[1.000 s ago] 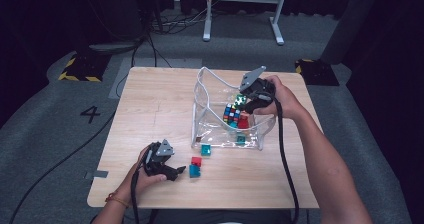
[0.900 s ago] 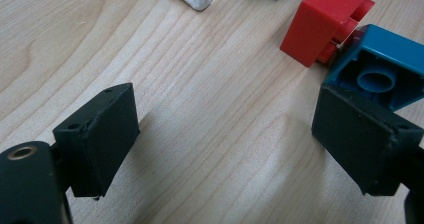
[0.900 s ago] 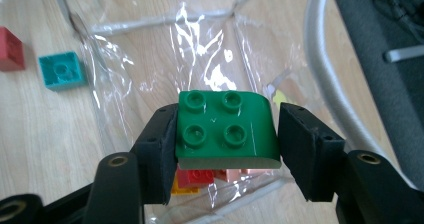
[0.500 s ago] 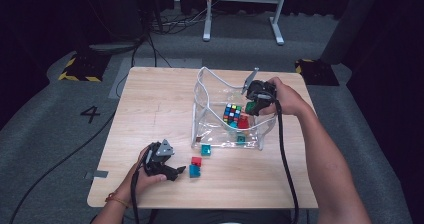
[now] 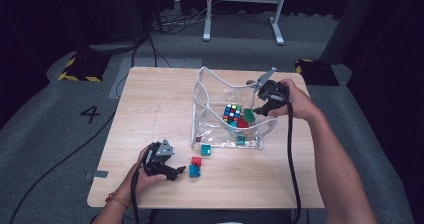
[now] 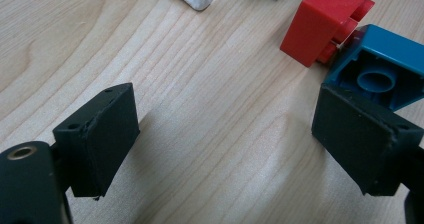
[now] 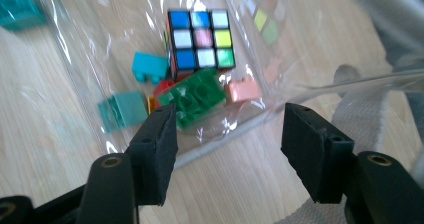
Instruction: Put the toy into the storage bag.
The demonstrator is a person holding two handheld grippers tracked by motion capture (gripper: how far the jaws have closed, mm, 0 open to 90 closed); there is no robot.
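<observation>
Right gripper (image 7: pixel 225 129) has its jaws parted with nothing between them, and they've just been opening wider. It hangs at the rim of the clear bag (image 5: pixel 220 86). Inside I count one puzzle cube (image 7: pixel 200 39), one green brick (image 7: pixel 197 99), plus smaller bits, at least four: teal, red, peach. Left gripper (image 6: pixel 225 134) is spread wide and empty too, low over the table (image 5: pixel 150 99), right jaw touching one blue brick (image 6: pixel 385 66), with one red brick (image 6: pixel 325 21) just beside. One teal brick (image 5: pixel 205 149) sits just outside the bag.
</observation>
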